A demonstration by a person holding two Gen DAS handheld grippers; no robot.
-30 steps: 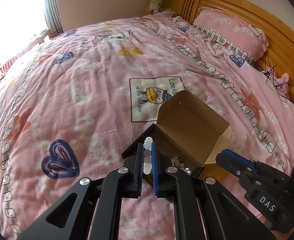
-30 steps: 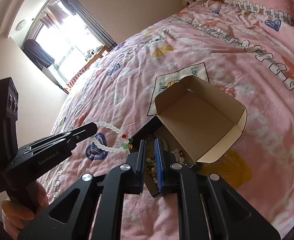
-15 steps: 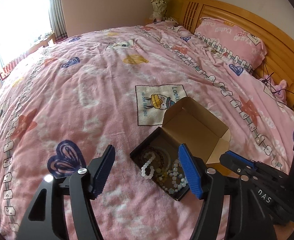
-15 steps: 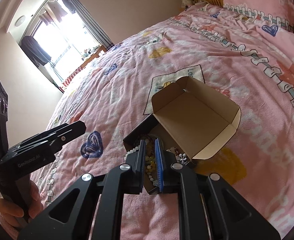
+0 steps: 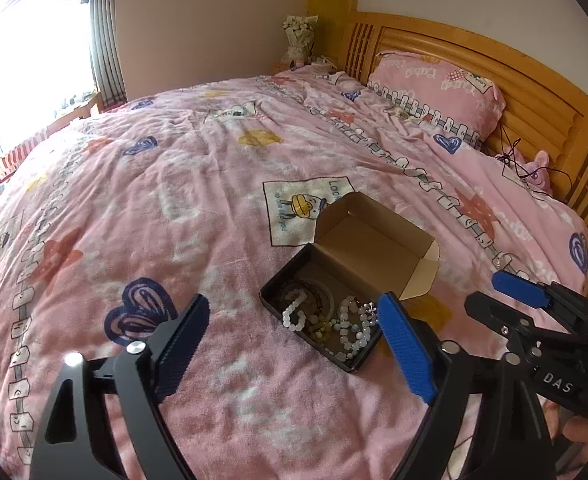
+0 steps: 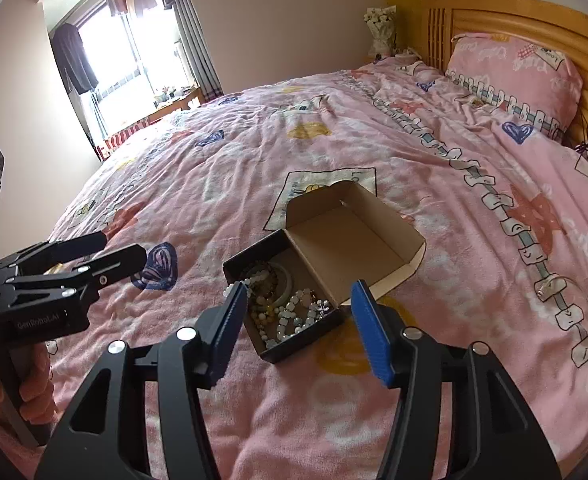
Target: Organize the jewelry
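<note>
1. A small black box (image 5: pixel 318 322) sits on the pink bedspread (image 5: pixel 173 200), its brown cardboard lid (image 5: pixel 374 240) folded back and standing open toward the headboard (image 5: pixel 494 80).
2. Inside lies a tangle of beaded bracelets (image 5: pixel 334 324): pale white strands, a yellowish one, a darker one and a plain bangle, all heaped together, with one white strand hanging over the box's near-left rim in the right wrist view.
3. The left gripper (image 5: pixel 294 344) has just been spreading its jaws; they now stand wide with nothing between the pads, the box showing in the gap beyond them.
4. The right gripper (image 6: pixel 300 328) has also just been parting its jaws; they are released and empty, framing the box from its side.
5. No loose jewelry shows anywhere else on the bedspread, so collecting looks finished.
6. What seems left, as I judge it: tuck in the overhanging strand, then fold the lid down and close the box.
</note>
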